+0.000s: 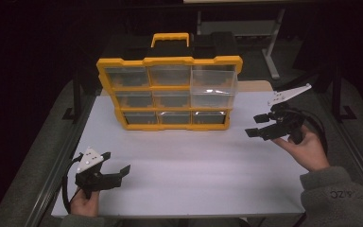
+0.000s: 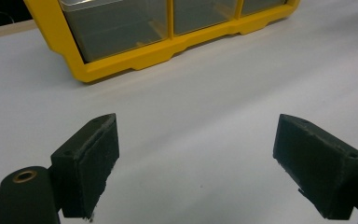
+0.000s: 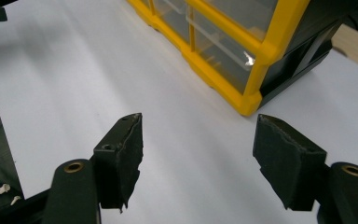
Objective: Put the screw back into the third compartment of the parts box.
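Approaching phase: both grippers hover over the white tabletop [image 1: 179, 179] with nothing held, and the work in hand looks to be the yellow drawer organizer [image 1: 169, 92], which stands upright toward the far edge of the tabletop, centred, its nine clear drawers facing the person and its handle [image 1: 170, 39] on top. Left gripper [image 1: 116, 165] sits near the near-left corner, jaws spread wide and empty; in the left gripper view its pads frame bare tabletop, with the organizer's lower-left corner [image 2: 81, 70] ahead and well apart. Right gripper [image 1: 260, 125] is near the right edge, jaws likewise parted and empty, pointing toward the organizer's lower-right corner [image 3: 249, 107], which lies near but not touching. The upper-right drawer [image 1: 214, 75] appears to stand slightly proud of the frame; cannot confirm. Judgement: no contact yet, step is the reach. Next move likely calls for the right gripper to close in on a right-column drawer front, jaws aligned to its lip, while the left steadies the frame.
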`<state>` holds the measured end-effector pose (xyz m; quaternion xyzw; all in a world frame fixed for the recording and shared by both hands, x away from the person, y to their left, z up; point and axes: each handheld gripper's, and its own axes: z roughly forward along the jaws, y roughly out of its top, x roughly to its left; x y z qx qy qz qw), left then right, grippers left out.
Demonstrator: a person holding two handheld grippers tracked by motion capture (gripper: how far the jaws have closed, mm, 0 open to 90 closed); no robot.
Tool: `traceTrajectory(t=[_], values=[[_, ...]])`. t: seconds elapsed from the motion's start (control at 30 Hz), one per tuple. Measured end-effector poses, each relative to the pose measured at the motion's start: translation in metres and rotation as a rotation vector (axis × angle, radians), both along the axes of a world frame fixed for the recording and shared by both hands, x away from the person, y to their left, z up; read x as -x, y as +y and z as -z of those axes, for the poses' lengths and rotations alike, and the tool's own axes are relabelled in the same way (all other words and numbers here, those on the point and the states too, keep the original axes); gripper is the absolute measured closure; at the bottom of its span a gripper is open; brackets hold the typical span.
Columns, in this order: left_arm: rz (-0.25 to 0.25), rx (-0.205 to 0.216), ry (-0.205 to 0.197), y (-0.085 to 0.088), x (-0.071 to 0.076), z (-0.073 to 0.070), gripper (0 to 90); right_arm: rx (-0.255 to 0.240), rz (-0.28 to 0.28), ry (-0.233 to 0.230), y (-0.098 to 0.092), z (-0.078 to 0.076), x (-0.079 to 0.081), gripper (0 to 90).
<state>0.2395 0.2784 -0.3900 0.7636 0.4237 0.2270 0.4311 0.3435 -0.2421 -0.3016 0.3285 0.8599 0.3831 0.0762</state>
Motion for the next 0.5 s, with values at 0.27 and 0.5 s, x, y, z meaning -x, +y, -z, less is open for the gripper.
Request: traceTrajectory(t=[0.27, 0.5], values=[[0.009, -0.004, 0.000, -0.002, 0.000, 0.000, 13.7, -0.018, 0.011, 0.008, 0.002, 0.025, 0.005, 30.9], [0.009, 0.000, 0.005, -0.003, 0.000, 0.000, 13.7, -0.024, 0.027, 0.022, 0.005, 0.042, 0.010, 29.2]])
